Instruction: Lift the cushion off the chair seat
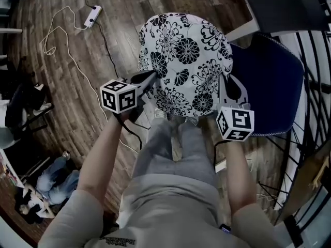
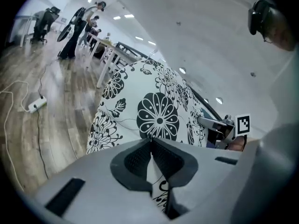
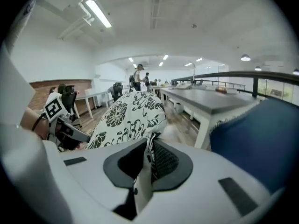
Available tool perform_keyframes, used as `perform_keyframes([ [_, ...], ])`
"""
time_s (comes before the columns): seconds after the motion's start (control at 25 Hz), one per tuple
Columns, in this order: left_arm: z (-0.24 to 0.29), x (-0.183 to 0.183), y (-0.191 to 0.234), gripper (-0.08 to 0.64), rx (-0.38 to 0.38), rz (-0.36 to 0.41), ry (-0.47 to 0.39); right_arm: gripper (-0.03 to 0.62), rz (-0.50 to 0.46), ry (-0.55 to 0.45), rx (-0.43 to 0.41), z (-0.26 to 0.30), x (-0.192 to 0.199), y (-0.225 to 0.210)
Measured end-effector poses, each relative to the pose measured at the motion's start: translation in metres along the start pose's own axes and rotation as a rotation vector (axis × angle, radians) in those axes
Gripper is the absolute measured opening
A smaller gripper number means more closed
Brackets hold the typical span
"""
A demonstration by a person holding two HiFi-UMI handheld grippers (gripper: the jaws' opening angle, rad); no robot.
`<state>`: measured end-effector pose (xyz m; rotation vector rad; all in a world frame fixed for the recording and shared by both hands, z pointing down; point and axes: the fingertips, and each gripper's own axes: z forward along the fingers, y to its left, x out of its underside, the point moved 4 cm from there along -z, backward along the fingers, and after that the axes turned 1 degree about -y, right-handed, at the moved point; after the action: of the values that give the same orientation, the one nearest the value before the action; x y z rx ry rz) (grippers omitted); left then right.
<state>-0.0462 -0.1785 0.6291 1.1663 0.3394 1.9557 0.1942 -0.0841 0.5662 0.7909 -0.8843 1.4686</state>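
Dark wood-plank floor [image 1: 57, 61] here, with a corded white power strip [image 1: 93, 15] lying on it. Long grey-topped tables on white legs [image 3: 210, 105] run down the room. There's a plain white ceiling [image 3: 187, 27] with fluorescent strip lights [image 3: 99, 14], and a black metal railing [image 3: 252, 74] along one side.

Materials and finishes.
Printed matt cloth: cushion [image 1: 186, 61]; matt grey plastic with textured dark pads [image 2: 168, 161]: left hand-held gripper [image 2: 150, 143] and right hand-held gripper [image 3: 150, 141]; blue fabric: chair seat [image 1: 274, 81] right of them; wood planks: floor [image 1: 51, 35] below.
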Motion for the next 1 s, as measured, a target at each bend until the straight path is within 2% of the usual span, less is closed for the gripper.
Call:
perform_keyframes([
  [0.08, 0.002, 0.004, -0.002, 0.020, -0.020, 0.046, -0.032, 0.029, 0.004, -0.084, -0.017, 0.000, 0.012, -0.003],
  [0.2, 0.028, 0.020, 0.022, 0.020, -0.043, 0.101, -0.062, 0.029, 0.028, -0.199, -0.041, 0.033, 0.055, -0.013],
  [0.36, 0.053, 0.019, 0.055, 0.020, -0.051, 0.125, -0.096, 0.031, 0.031, -0.255, -0.054, 0.079, 0.072, -0.021],
  [0.44, 0.055, 0.023, 0.055, 0.020, -0.024, 0.064, -0.062, 0.031, 0.040, -0.204, -0.029, 0.074, 0.070, -0.021],
  [0.52, 0.045, 0.046, 0.033, 0.020, 0.025, -0.053, 0.032, 0.031, 0.070, -0.062, 0.018, 0.038, 0.072, -0.015],
  [0.56, 0.041, 0.049, 0.028, 0.020, 0.034, -0.083, 0.057, 0.029, 0.081, -0.023, 0.027, 0.030, 0.070, -0.012],
  [0.72, 0.039, 0.028, 0.037, 0.020, -0.007, -0.062, 0.037, 0.031, 0.113, -0.021, 0.013, 0.049, 0.055, -0.011],
  [0.84, 0.039, 0.029, 0.034, 0.020, -0.014, -0.081, 0.029, 0.031, 0.140, 0.019, 0.013, 0.044, 0.050, -0.011],
  [1.0, 0.040, 0.033, 0.033, 0.020, -0.002, -0.100, -0.012, 0.031, 0.115, 0.044, 0.016, 0.038, 0.044, -0.009],
])
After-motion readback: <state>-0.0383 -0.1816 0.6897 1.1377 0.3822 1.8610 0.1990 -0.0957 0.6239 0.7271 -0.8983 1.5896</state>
